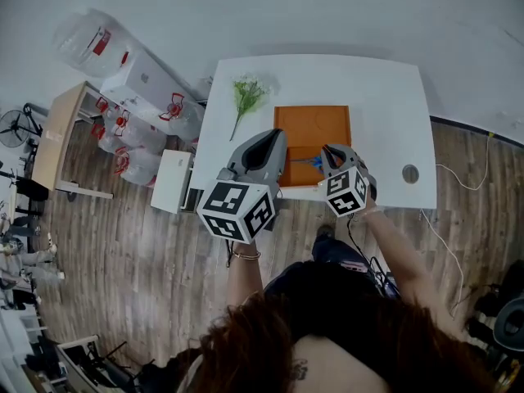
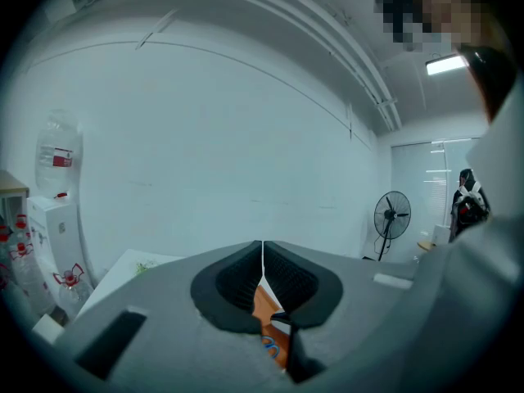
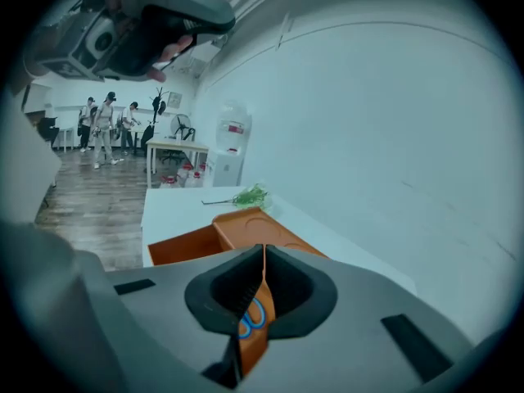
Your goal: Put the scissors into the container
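Presently: blue-handled scissors [image 1: 313,161] lie in orange plastic container [image 1: 311,125], front part, axis approx. left-right, handles twd right gripper [image 1: 328,151]; left gripper [image 1: 277,142] farther. Both grippers' jaws pressed together, empty.

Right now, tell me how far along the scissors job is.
Done, it seems: the scissors lie inside the orange container. In hand: nothing; the left gripper and right gripper are both shut and empty. Left: only pulling the grippers away.
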